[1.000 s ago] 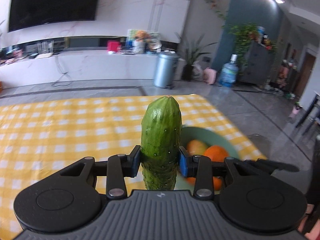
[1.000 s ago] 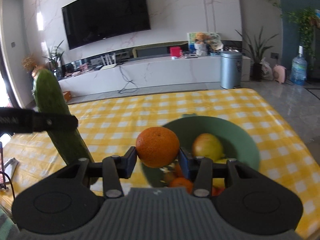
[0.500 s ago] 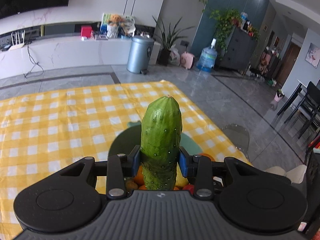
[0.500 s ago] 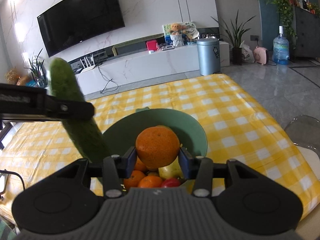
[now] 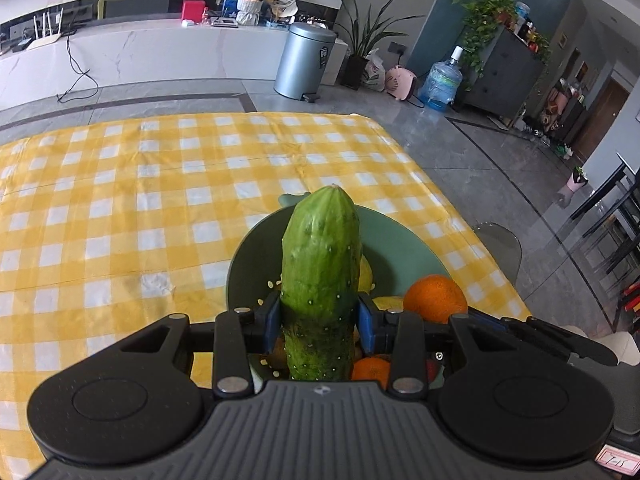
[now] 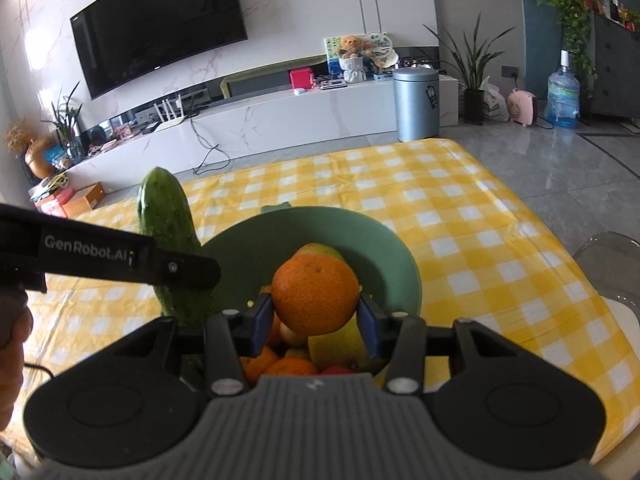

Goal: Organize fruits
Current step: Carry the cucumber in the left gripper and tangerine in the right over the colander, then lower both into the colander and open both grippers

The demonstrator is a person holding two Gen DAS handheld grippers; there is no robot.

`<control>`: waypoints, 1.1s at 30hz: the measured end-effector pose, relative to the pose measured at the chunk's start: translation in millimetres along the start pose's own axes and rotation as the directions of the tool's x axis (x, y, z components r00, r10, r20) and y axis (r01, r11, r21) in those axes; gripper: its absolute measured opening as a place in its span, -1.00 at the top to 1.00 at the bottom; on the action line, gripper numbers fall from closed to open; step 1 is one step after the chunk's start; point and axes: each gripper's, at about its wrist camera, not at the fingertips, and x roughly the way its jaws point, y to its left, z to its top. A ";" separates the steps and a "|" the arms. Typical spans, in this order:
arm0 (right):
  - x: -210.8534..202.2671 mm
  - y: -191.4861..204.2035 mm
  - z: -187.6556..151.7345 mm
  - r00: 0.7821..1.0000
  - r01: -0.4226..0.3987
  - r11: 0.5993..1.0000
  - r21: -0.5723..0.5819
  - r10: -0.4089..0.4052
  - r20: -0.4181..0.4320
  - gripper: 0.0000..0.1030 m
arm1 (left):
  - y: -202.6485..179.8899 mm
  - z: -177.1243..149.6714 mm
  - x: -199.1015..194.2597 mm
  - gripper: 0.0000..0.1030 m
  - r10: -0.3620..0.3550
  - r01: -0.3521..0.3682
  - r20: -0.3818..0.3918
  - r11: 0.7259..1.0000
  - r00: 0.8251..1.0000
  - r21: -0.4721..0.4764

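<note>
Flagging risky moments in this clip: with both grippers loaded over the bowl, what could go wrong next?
The cucumber in the left gripper stands tall; released upright, it may tip out over the green bowl rim. The right gripper holds an orange close beside it, so the two tools could collide.

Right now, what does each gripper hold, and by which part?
Left gripper: cucumber, clamped near its lower end. Right gripper: orange, clamped across its middle.

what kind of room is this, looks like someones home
Most likely a home living and dining room: a wall-mounted TV above a long marble console, houseplants, and a table with a yellow checked cloth.
</note>
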 end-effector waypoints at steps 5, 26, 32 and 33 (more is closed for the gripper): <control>13.1 0.9 6.0 0.999 0.046 0.999 -0.011 -0.046 0.016 0.17 | -1.1 6.6 14.8 0.16 0.016 -0.017 -0.015 1.000 1.000 -0.019; 58.2 -12.3 11.4 0.993 0.100 0.994 0.049 -0.096 -0.070 0.16 | 13.1 8.6 53.1 0.13 0.017 -0.023 -0.071 0.996 0.997 -0.084; 60.3 -11.1 11.5 0.992 0.107 0.993 0.045 -0.104 -0.077 0.15 | 10.6 9.7 53.0 0.08 0.031 -0.035 -0.072 0.997 0.997 -0.064; 60.3 -11.1 11.4 0.991 0.113 0.993 0.044 -0.109 -0.077 0.16 | 10.7 9.4 52.7 0.05 0.034 -0.039 -0.072 0.997 0.997 -0.060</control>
